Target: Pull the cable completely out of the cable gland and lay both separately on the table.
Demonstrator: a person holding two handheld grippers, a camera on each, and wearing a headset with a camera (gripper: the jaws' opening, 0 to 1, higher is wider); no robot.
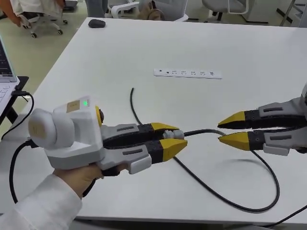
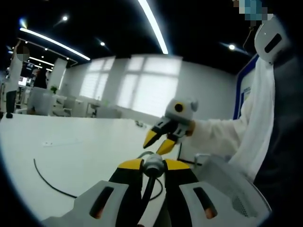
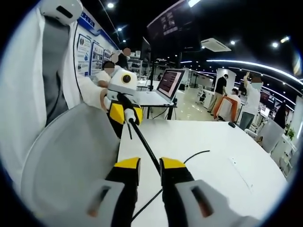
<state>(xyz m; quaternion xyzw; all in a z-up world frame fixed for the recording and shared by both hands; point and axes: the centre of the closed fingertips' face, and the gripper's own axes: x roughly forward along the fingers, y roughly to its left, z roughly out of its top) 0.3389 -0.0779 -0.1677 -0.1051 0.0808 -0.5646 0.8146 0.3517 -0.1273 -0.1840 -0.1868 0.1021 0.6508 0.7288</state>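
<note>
My left gripper [image 1: 173, 138] is shut on a small grey cable gland [image 1: 176, 134], held just above the white table [image 1: 230, 43]. In the left gripper view the gland [image 2: 152, 164] sits pinched between the yellow tips. A black cable [image 1: 201, 132] leaves the gland rightward and passes between the jaws of my right gripper [image 1: 219, 132], which stand slightly apart around it. In the right gripper view the cable [image 3: 144, 142] runs from the gland [image 3: 129, 116] down into the gap of the right gripper [image 3: 150, 165]. Beyond the jaws the cable loops over the table and back left.
A white power strip [image 1: 188, 73] lies mid-table and a dark mouse [image 1: 96, 23] near the far edge. A laptop [image 1: 4, 72] sits off the table's left side with its cord hanging. Office chairs stand beyond the far edge.
</note>
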